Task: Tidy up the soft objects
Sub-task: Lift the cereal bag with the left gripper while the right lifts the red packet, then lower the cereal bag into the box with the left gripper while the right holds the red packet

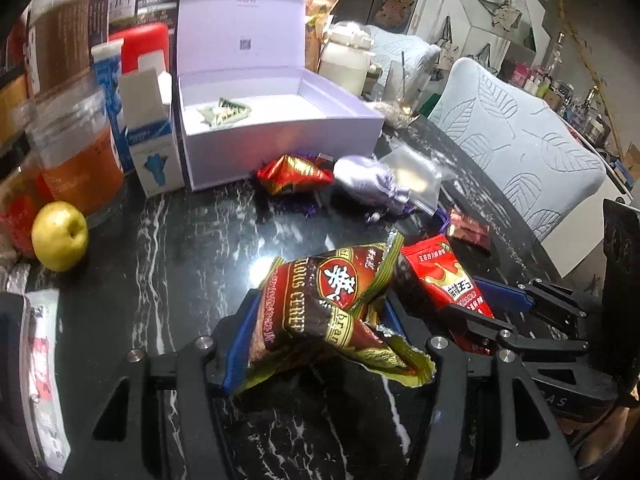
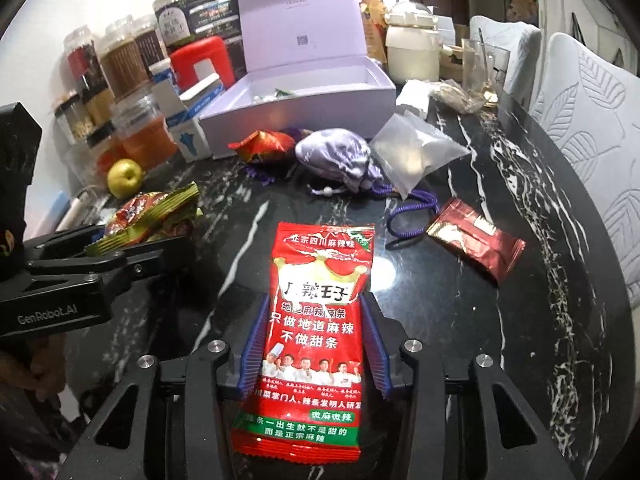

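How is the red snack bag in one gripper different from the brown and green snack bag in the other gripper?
The red snack bag is flat and smooth; the brown and green snack bag is puffy and crumpled. The red one is bright red with a gold crown; the other is dark with green edges and a red round badge. The right gripper holds the red one, the left gripper the other. Both are sealed snack packets pinched between blue pads above the black marble table.

Black tongs [image 2: 314, 344], blue ribbed pads [image 2: 252, 356], silver screws, white "GenRobot.AI" lettering
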The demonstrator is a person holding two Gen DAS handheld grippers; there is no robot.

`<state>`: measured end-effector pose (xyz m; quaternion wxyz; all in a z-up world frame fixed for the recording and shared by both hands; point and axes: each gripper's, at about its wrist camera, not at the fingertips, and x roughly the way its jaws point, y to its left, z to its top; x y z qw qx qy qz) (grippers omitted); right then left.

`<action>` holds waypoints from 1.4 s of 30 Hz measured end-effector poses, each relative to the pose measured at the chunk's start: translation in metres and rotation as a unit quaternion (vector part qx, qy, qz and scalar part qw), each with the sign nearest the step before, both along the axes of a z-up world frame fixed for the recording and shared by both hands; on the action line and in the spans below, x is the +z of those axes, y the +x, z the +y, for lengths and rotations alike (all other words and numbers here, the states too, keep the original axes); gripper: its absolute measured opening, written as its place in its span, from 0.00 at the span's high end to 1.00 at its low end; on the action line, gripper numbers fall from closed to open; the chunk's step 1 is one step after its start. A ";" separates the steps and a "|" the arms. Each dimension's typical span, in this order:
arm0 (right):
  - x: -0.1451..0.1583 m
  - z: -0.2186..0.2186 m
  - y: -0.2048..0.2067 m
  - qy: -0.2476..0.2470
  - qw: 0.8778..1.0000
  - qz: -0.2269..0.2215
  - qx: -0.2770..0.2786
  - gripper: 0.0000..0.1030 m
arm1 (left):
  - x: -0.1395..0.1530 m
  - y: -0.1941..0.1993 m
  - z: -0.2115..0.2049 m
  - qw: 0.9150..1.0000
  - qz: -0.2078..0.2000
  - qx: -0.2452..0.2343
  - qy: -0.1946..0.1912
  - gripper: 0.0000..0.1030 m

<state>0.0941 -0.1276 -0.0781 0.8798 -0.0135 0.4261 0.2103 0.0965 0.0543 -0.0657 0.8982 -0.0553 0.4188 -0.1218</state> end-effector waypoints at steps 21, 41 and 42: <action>0.081 -0.001 0.008 0.053 0.994 -0.089 0.020 0.57 | 0.091 0.007 0.004 0.994 -0.108 0.030 -0.001 0.43; 0.152 0.009 0.071 0.069 0.980 -0.177 0.050 0.57 | 0.156 0.068 0.024 0.978 -0.201 0.057 0.011 0.43; 0.155 0.010 0.077 0.071 0.980 -0.179 0.052 0.57 | 0.159 0.074 0.026 0.977 -0.205 0.060 0.014 0.43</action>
